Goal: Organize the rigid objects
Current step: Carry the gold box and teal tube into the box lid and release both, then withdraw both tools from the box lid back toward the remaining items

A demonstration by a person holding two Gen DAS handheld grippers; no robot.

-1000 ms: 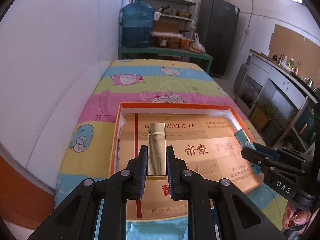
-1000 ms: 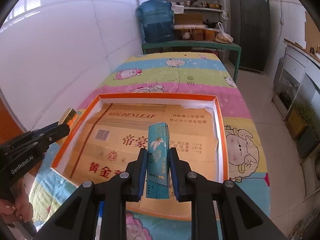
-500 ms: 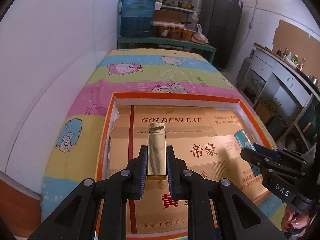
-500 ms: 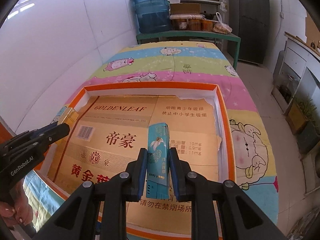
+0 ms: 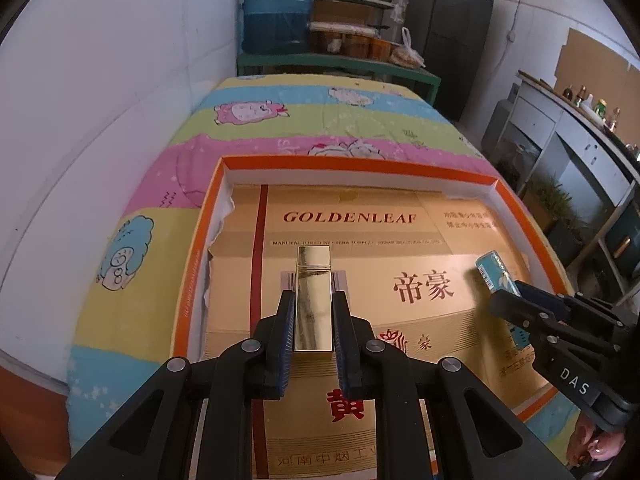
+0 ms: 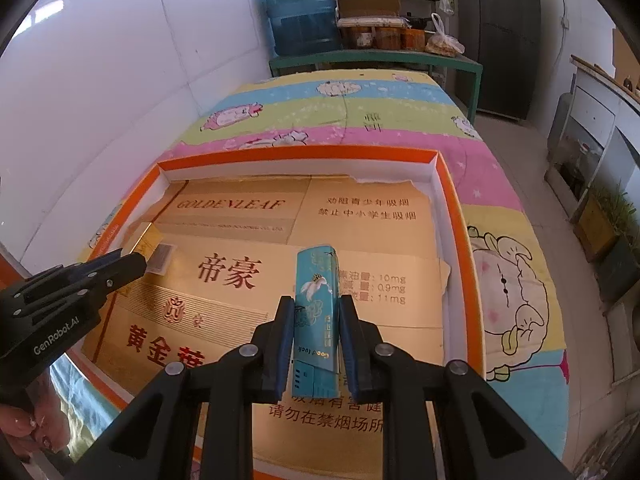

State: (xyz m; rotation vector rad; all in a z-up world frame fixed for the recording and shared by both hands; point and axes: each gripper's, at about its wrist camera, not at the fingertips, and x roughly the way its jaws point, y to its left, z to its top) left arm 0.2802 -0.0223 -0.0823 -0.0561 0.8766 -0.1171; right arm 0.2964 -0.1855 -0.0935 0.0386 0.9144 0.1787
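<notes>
My left gripper point(image 5: 313, 304) is shut on a shiny gold box point(image 5: 313, 296) and holds it over the left part of an orange-rimmed tray point(image 5: 360, 167). My right gripper point(image 6: 315, 312) is shut on a teal box point(image 6: 316, 304) with a bird print, over the right part of the same tray point(image 6: 300, 155). The tray floor is lined with gold "GOLDENLEAF" cardboard point(image 5: 400, 248). The right gripper and teal box show at the right in the left wrist view point(image 5: 494, 272). The left gripper point(image 6: 138, 260) and gold box point(image 6: 146, 242) show at the left in the right wrist view.
The tray lies on a bed with a striped cartoon sheet point(image 5: 320, 120) against a white wall point(image 5: 100, 100). A blue water jug point(image 5: 278, 12) stands on a green table beyond the bed. A dark fridge point(image 5: 456, 28) and counters point(image 5: 580, 132) stand on the right.
Both grippers have moved forward and lower over the tray, each still holding its box. The tray fills more of both views.
</notes>
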